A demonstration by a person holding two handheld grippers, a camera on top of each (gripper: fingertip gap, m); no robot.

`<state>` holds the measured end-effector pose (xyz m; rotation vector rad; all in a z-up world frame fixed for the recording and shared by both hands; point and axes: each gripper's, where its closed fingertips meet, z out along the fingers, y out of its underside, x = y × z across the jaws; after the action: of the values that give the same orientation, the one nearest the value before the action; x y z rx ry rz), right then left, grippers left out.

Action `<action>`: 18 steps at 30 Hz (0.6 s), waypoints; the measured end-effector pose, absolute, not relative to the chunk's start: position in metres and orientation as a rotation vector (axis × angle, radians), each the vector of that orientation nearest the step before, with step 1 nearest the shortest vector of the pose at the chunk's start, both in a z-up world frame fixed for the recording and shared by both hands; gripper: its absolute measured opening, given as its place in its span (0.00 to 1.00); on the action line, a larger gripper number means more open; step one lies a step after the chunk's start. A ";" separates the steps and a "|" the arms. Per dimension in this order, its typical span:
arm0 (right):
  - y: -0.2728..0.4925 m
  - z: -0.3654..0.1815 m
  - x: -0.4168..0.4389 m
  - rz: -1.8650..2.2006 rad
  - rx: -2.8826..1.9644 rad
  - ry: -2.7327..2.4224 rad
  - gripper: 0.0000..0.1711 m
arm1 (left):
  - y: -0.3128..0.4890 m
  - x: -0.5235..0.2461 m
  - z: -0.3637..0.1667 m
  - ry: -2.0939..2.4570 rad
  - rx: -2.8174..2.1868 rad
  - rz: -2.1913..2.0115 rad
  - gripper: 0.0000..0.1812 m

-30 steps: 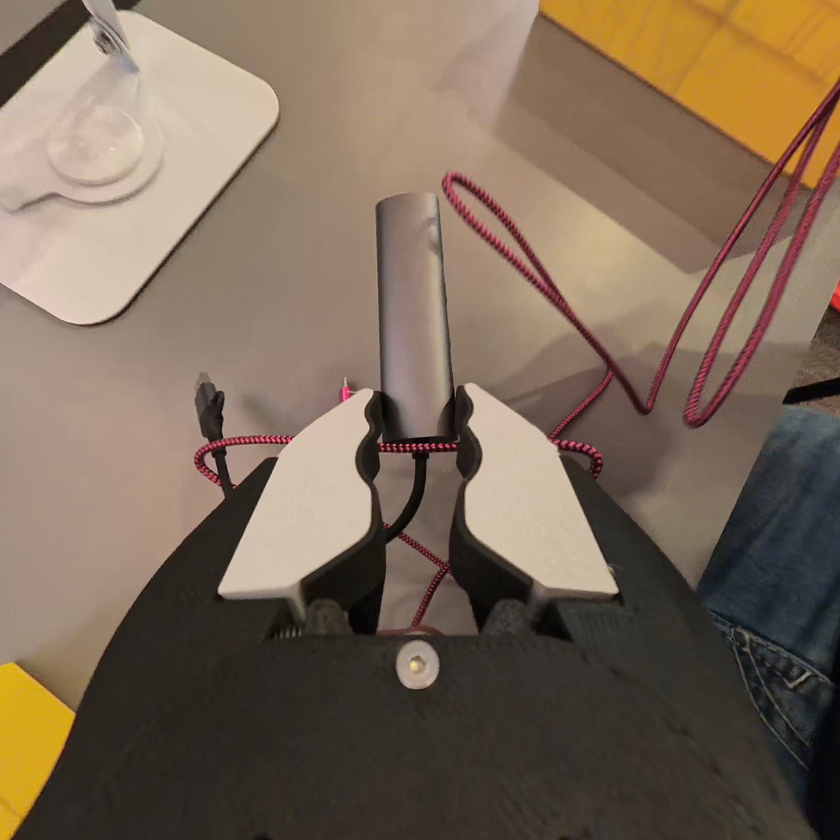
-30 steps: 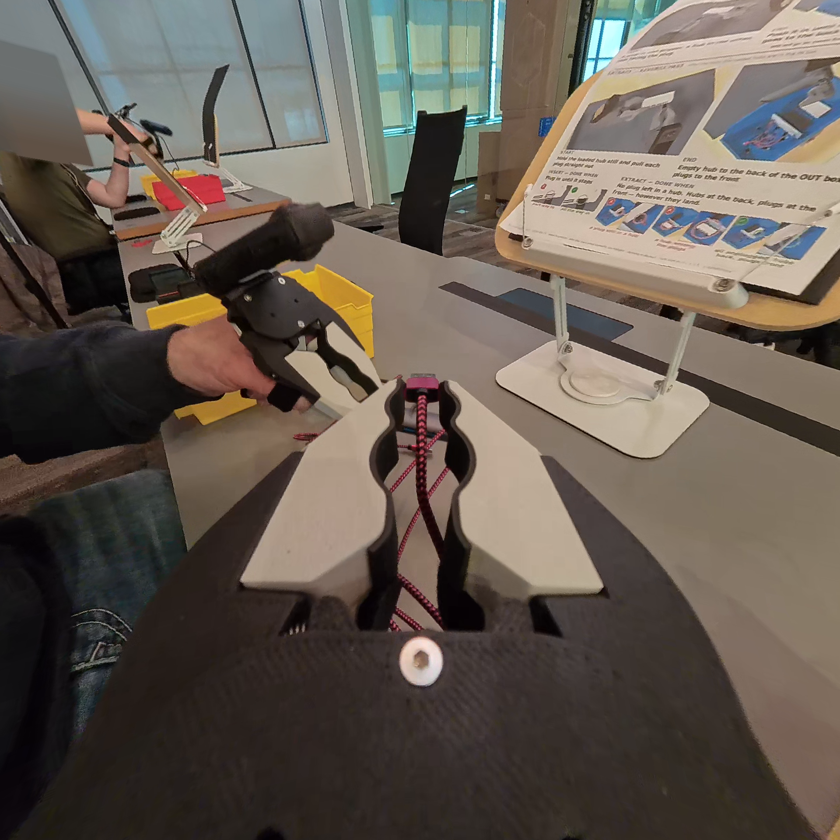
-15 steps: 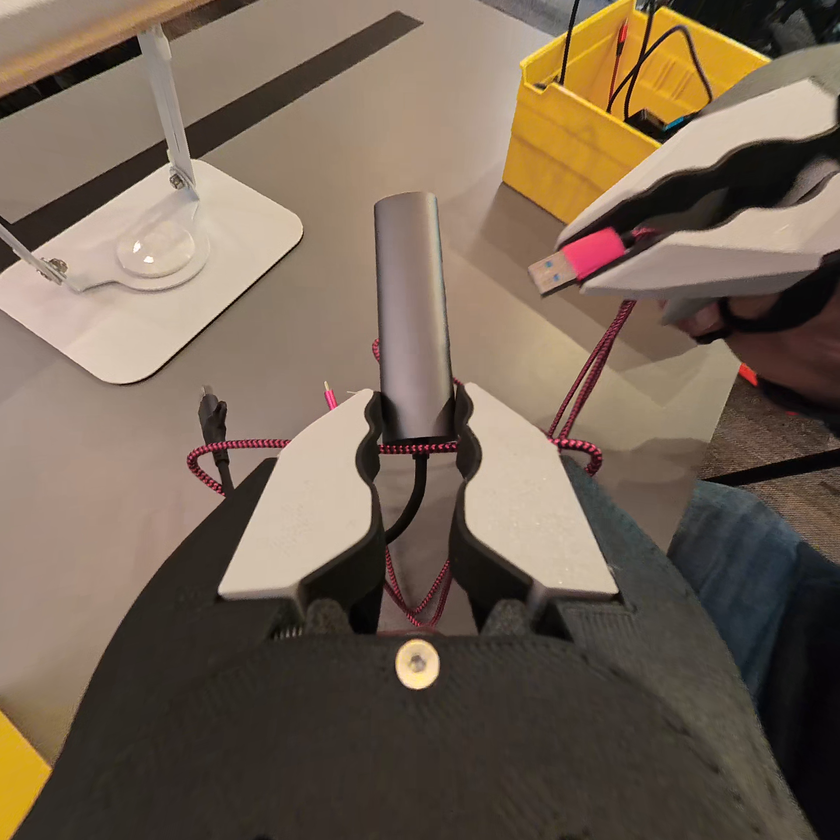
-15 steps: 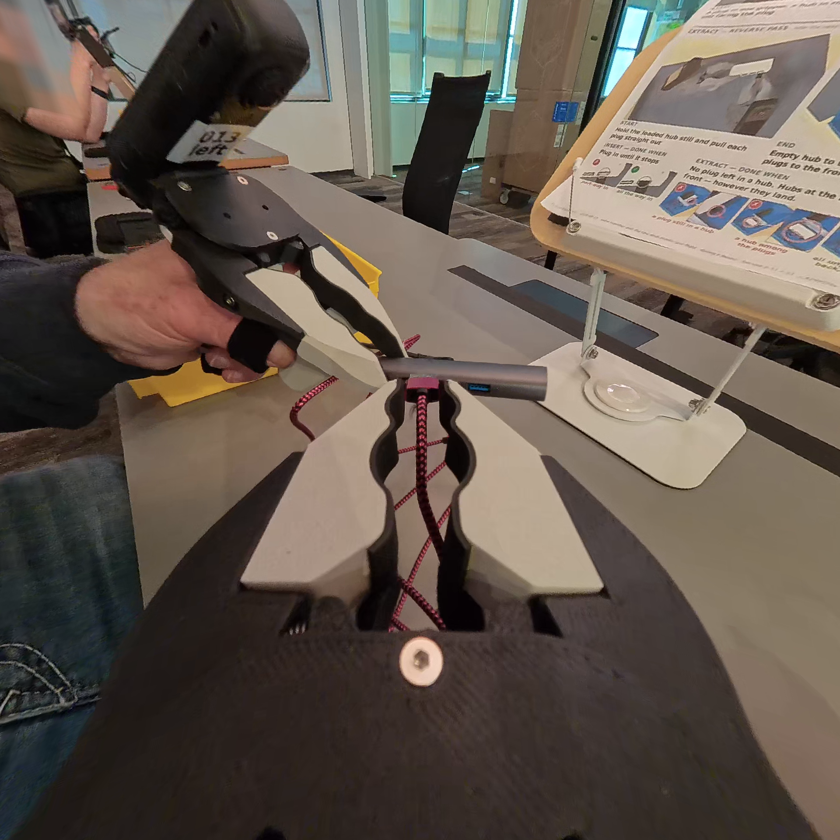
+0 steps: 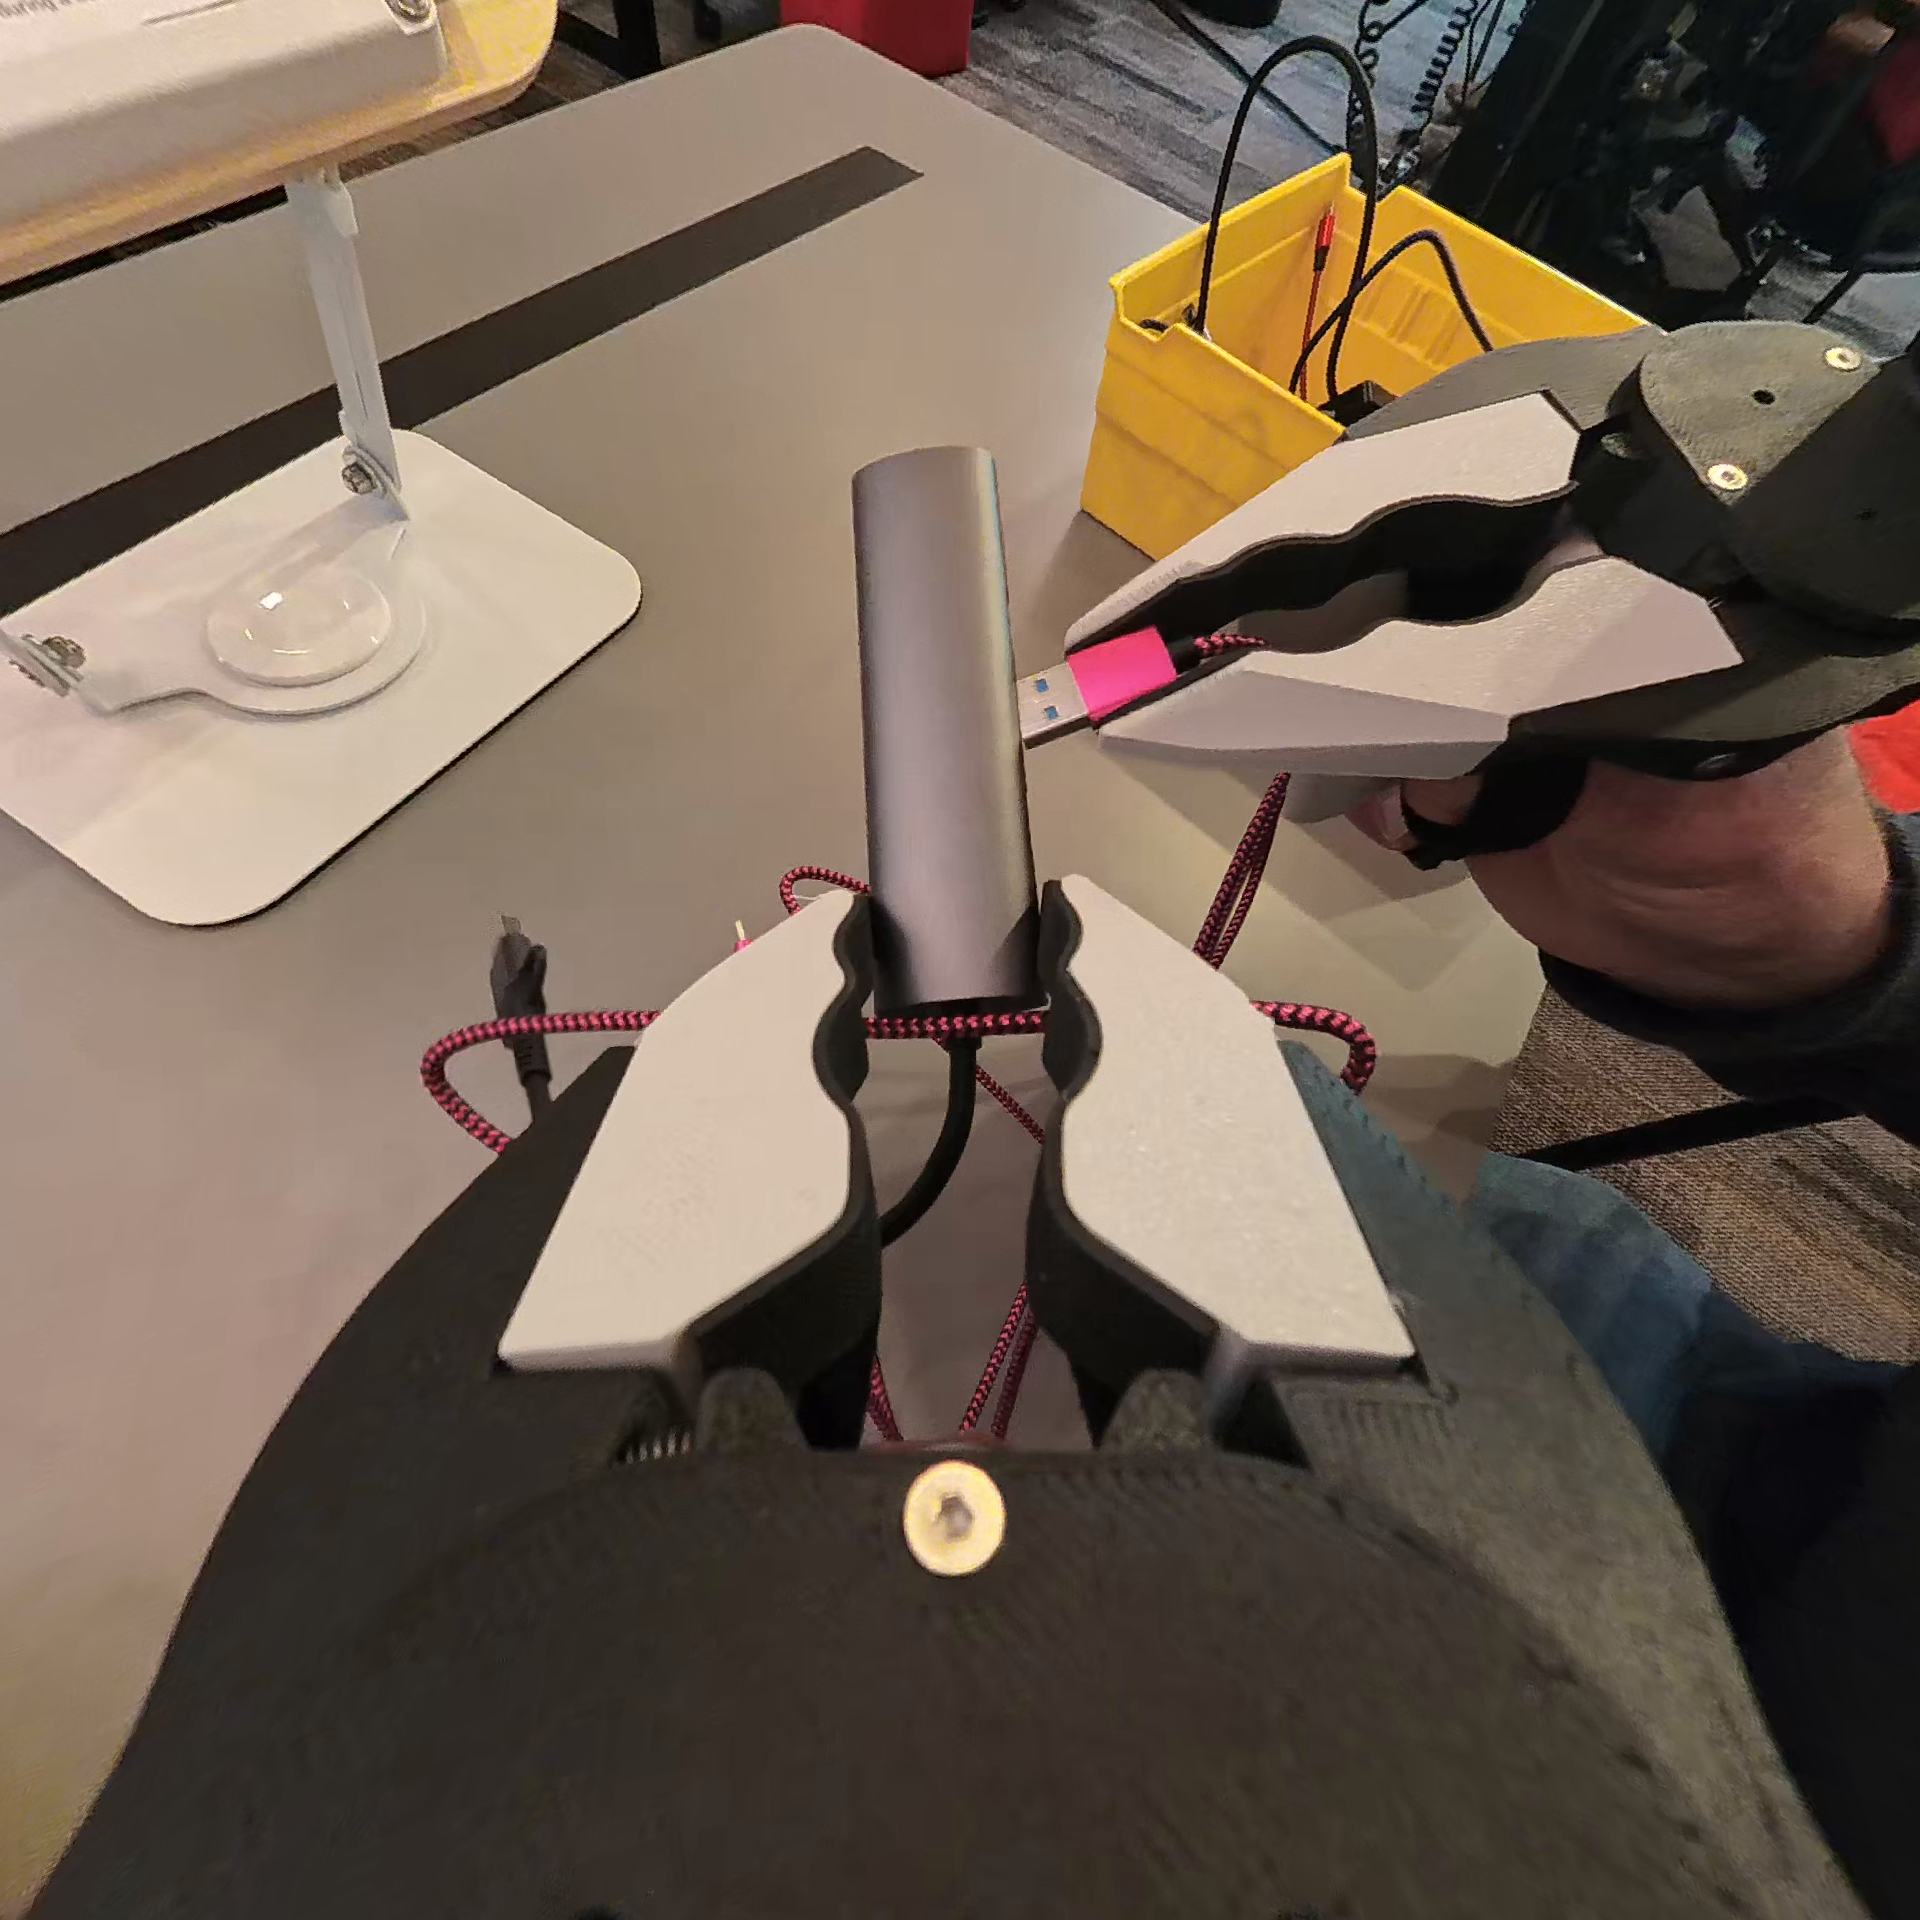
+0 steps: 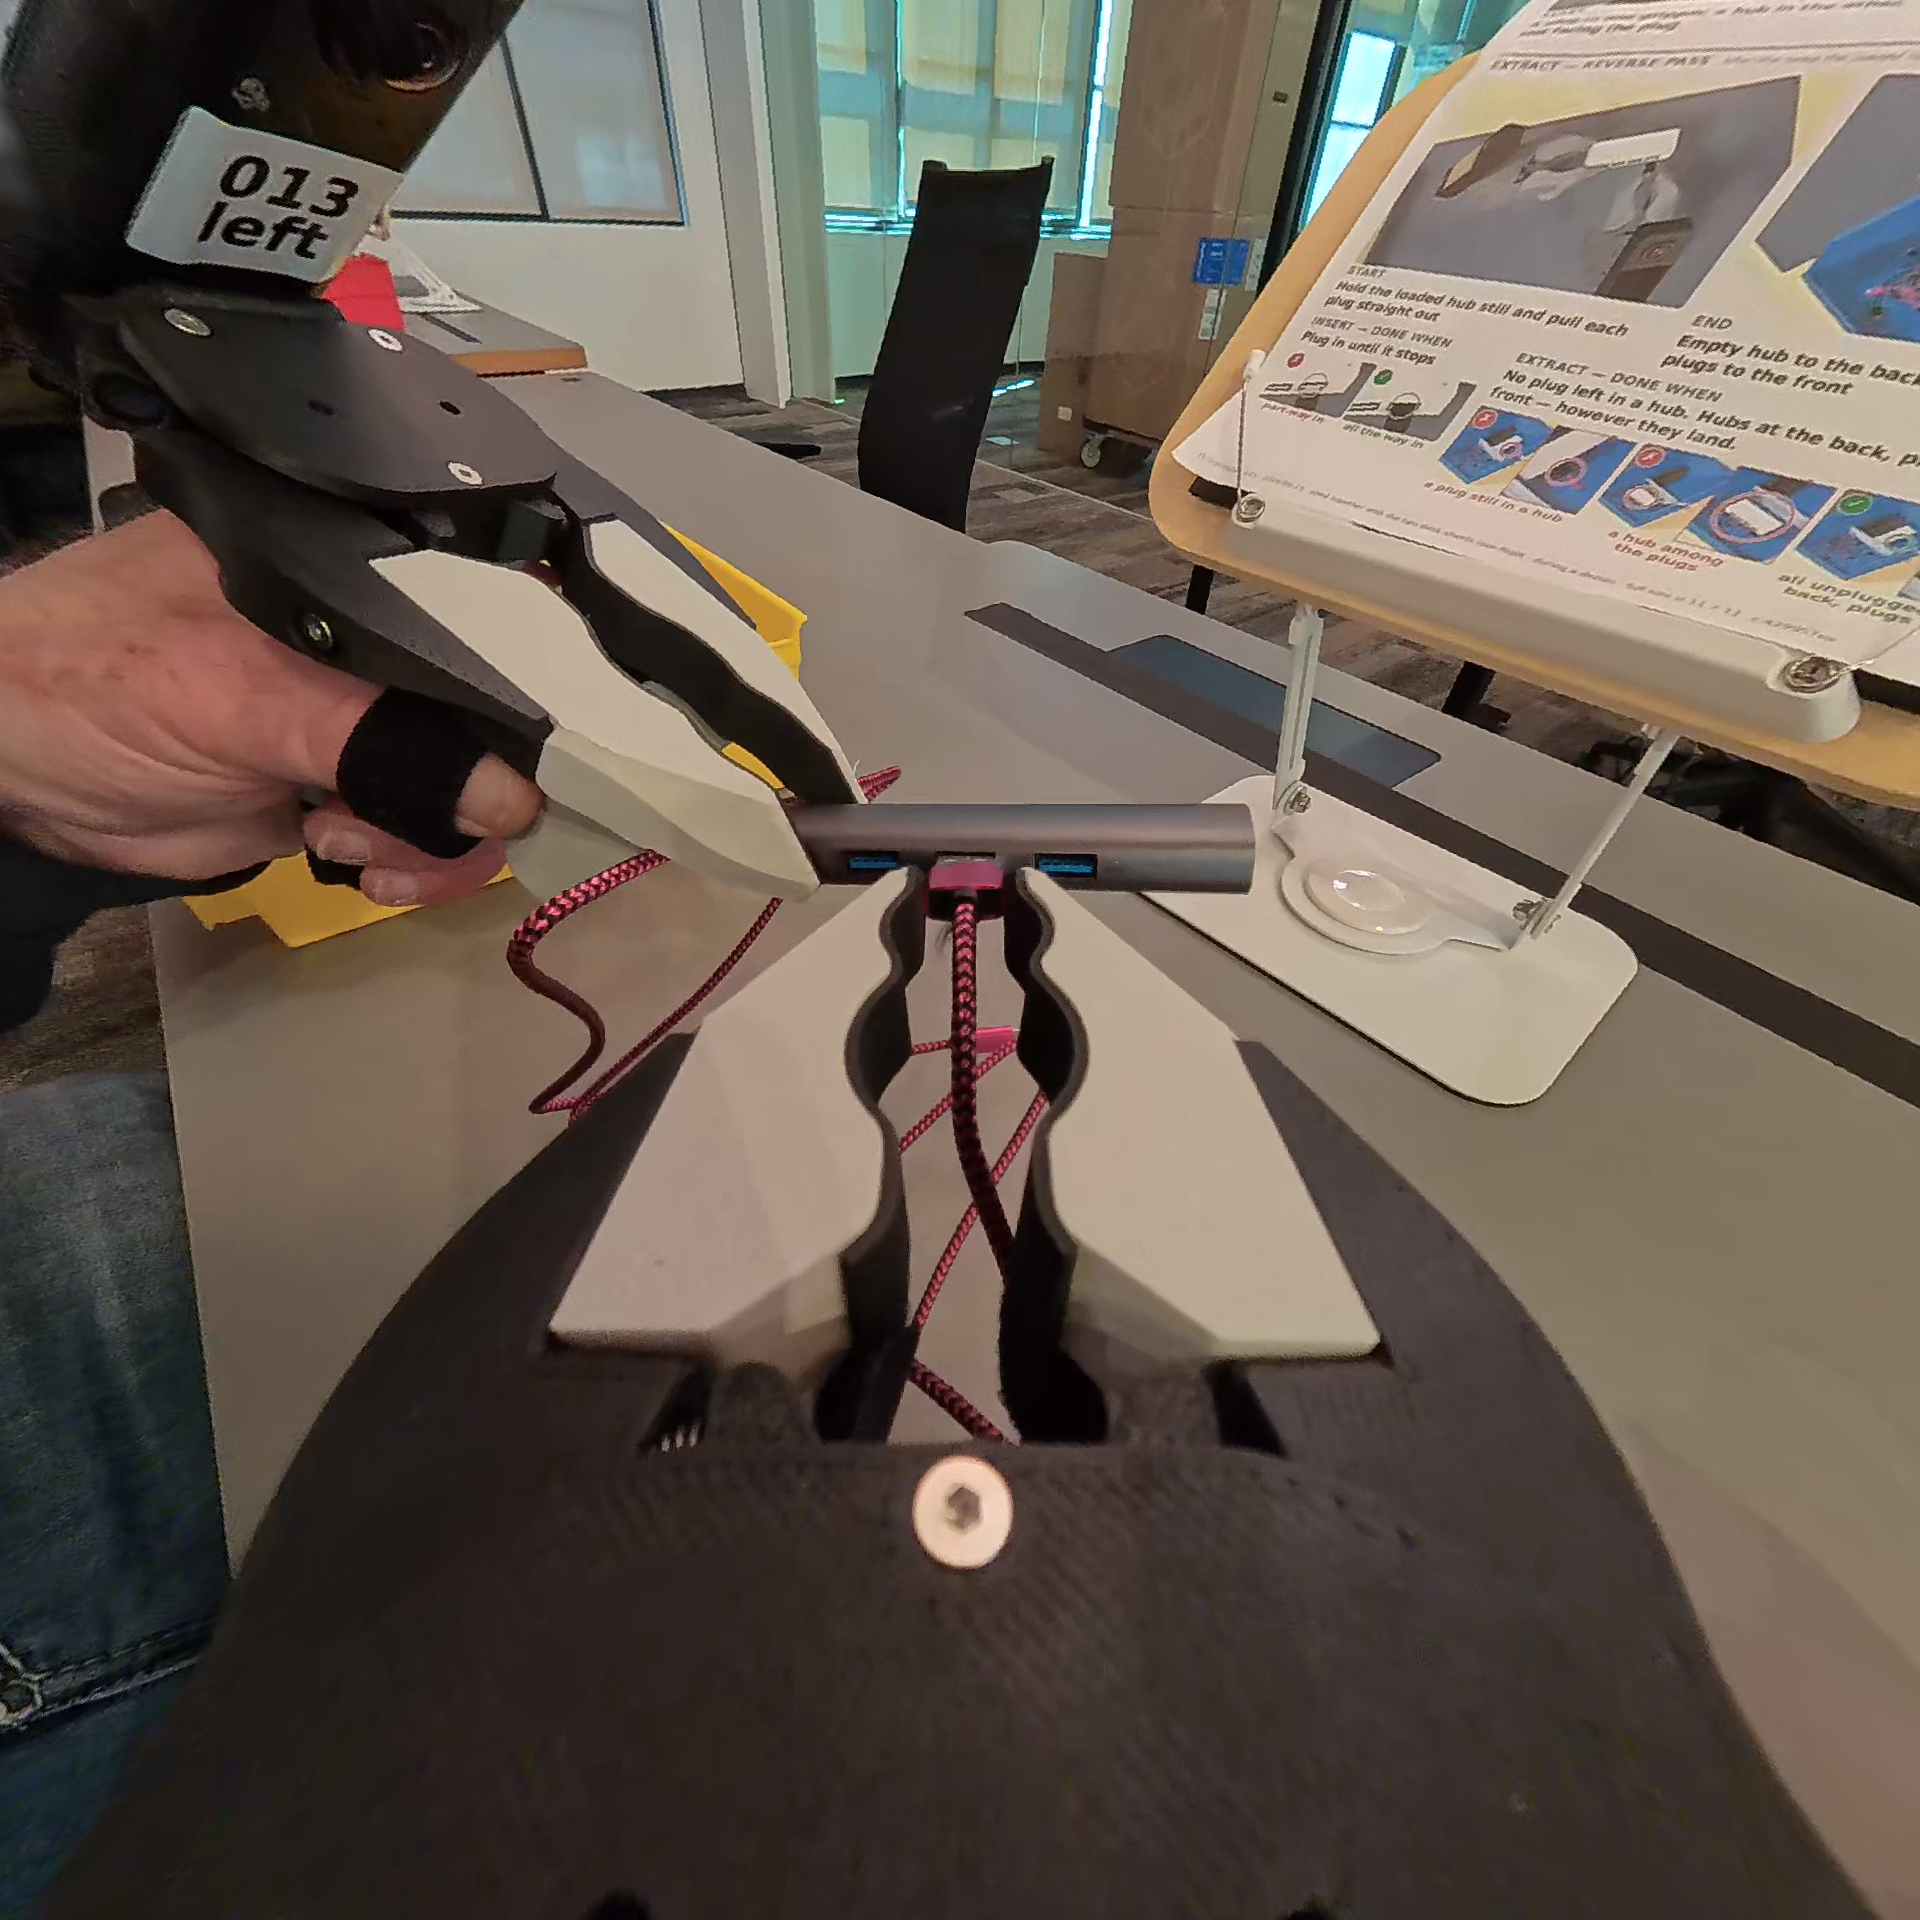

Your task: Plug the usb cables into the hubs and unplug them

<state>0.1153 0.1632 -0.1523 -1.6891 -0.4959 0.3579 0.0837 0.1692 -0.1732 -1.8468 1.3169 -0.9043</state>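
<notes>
My left gripper (image 5: pixel 951 935) is shut on the near end of a dark grey USB hub (image 5: pixel 935 727) and holds it above the table. My right gripper (image 6: pixel 961 883) is shut on a pink USB plug (image 6: pixel 964 878) with a pink-black braided cable (image 6: pixel 971 1091). The plug's metal tip (image 5: pixel 1049 712) meets the hub's side at the middle port, between two blue ports (image 6: pixel 871 860). How deep it sits I cannot tell. The right gripper (image 5: pixel 1091 675) comes in from the right in the left wrist view. The left gripper (image 6: pixel 800 842) and hub (image 6: pixel 1143 842) show in the right wrist view.
A yellow bin (image 5: pixel 1195 447) with cables stands at the back right. A white document stand's base (image 5: pixel 312 675) sits on the grey table (image 5: pixel 727 364) at the left, also in the right wrist view (image 6: pixel 1455 987). Loose braided cable (image 5: pixel 468 1049) and a black connector (image 5: pixel 516 966) lie below the hub. There is about 4 cm between the tips of the two grippers. From either gripper's tips it is about 30 cm to the white document stand's base (image 5: pixel 312 675).
The right gripper moved in with the pink plug from well clear of the hub to its side port. The left gripper raised the hub and turned toward the yellow bin.
</notes>
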 end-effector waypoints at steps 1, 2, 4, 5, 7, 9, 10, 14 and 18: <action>0.163 -0.152 0.116 0.350 -1.686 -0.497 0.08 | 0.169 0.084 -0.172 1.311 -1.847 -0.912 0.16; 0.163 -0.151 0.116 0.338 -1.681 -0.498 0.08 | 0.169 0.085 -0.171 1.299 -1.845 -0.923 0.16; 0.164 -0.149 0.116 0.318 -1.676 -0.498 0.08 | 0.168 0.086 -0.169 1.279 -1.838 -0.929 0.16; 0.164 -0.148 0.116 0.300 -1.674 -0.501 0.08 | 0.168 0.086 -0.168 1.273 -1.834 -0.928 0.16; 0.165 -0.147 0.117 0.263 -1.673 -0.512 0.08 | 0.167 0.087 -0.167 1.257 -1.832 -0.933 0.16; 0.165 -0.145 0.117 0.262 -1.668 -0.510 0.08 | 0.167 0.088 -0.165 1.238 -1.829 -0.952 0.16; 0.165 -0.145 0.117 0.257 -1.667 -0.510 0.08 | 0.167 0.088 -0.165 1.233 -1.828 -0.956 0.16; 0.165 -0.144 0.117 0.216 -1.678 -0.515 0.07 | 0.166 0.089 -0.165 1.221 -1.824 -0.954 0.16; 0.165 -0.145 0.117 0.177 -1.687 -0.527 0.08 | 0.166 0.089 -0.165 1.225 -1.814 -0.928 0.16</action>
<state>0.1169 0.1654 -0.1447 -1.6868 -0.5274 0.1770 0.0892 0.1663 -0.1653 -1.8140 1.2247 -0.9281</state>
